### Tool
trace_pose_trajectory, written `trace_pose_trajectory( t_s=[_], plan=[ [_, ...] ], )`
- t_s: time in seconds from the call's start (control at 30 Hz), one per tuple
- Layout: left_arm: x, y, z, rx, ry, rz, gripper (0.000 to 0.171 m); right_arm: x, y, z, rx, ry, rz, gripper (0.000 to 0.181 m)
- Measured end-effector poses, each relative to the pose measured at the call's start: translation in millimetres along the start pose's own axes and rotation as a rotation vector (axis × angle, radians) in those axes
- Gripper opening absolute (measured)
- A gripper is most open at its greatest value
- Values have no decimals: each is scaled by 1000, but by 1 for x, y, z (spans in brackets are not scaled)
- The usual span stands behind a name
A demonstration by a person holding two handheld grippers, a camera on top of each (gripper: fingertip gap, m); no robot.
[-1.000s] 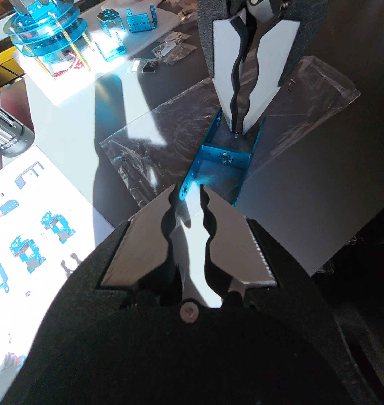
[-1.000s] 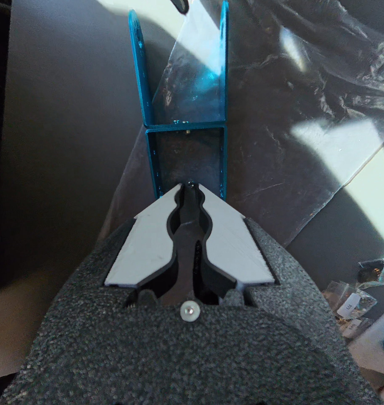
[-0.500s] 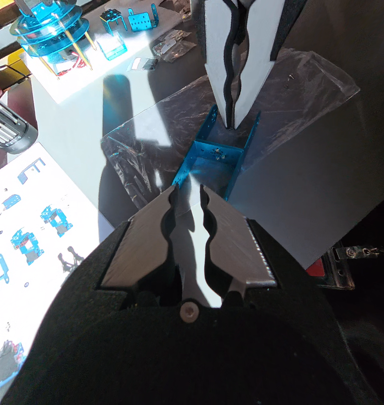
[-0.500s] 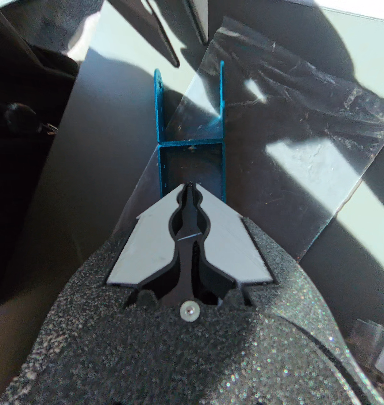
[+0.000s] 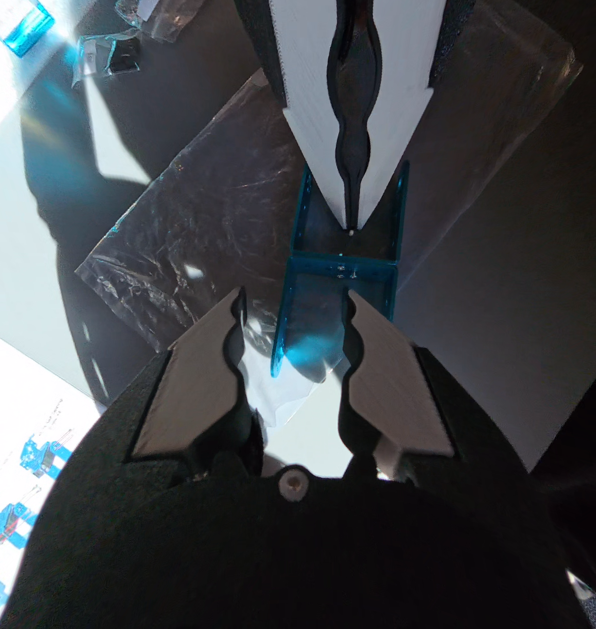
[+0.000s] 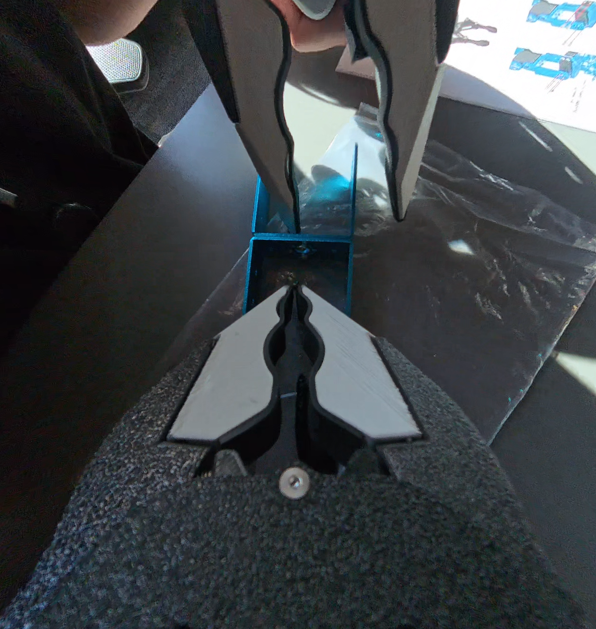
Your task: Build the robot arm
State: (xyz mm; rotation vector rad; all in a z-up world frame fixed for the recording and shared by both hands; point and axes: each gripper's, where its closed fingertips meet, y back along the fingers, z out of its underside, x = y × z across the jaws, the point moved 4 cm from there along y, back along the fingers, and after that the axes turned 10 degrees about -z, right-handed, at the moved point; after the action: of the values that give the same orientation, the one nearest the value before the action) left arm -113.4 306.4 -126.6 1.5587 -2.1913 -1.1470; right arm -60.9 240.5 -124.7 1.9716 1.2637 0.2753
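A blue metal H-shaped bracket (image 5: 341, 272) lies on a clear plastic bag (image 5: 204, 238) on the dark table. My left gripper (image 5: 295, 294) is open and empty. It straddles one side wall of the bracket's near half, with one finger inside the channel and the other outside. My right gripper (image 6: 294, 287) is shut on a small screw (image 5: 351, 233) and points into the other half of the bracket (image 6: 324, 258), close to its cross plate. The left gripper's fingers (image 6: 276, 153) hang down from the top of the right wrist view.
A white sheet with blue part pictures (image 5: 17, 476) lies to the left and also shows in the right wrist view (image 6: 562, 51). Small bags of parts (image 5: 119, 58) and a blue part (image 5: 28, 37) sit far left. A person's hand (image 6: 310, 37) is behind the left gripper. Left tips to right tips: about 5 cm.
My left gripper has opened wider and moved forward and down, so it now straddles the bracket's wall. My right gripper stays shut on the screw inside the bracket.
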Motion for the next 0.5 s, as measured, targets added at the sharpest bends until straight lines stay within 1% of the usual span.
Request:
trace_pose_trajectory(
  t_s=[0.1, 0.17, 0.33, 0.5],
  plan=[
    [0, -4, -5, 0, -11, 10, 56, -1, -1, -1, 5, -15, 0, 1],
    [1, -5, -5, 1, -11, 15, 55, 0, -1, -3, 6, -56, 12, 1],
    [4, -3, -5, 8, -11, 4, 55, -4, -4, -6, 18, -204, -55, 1],
    [5, -4, -8, 15, -4, 3, 54, -1, -6, -6, 15, -266, -52, 1]
  ],
)
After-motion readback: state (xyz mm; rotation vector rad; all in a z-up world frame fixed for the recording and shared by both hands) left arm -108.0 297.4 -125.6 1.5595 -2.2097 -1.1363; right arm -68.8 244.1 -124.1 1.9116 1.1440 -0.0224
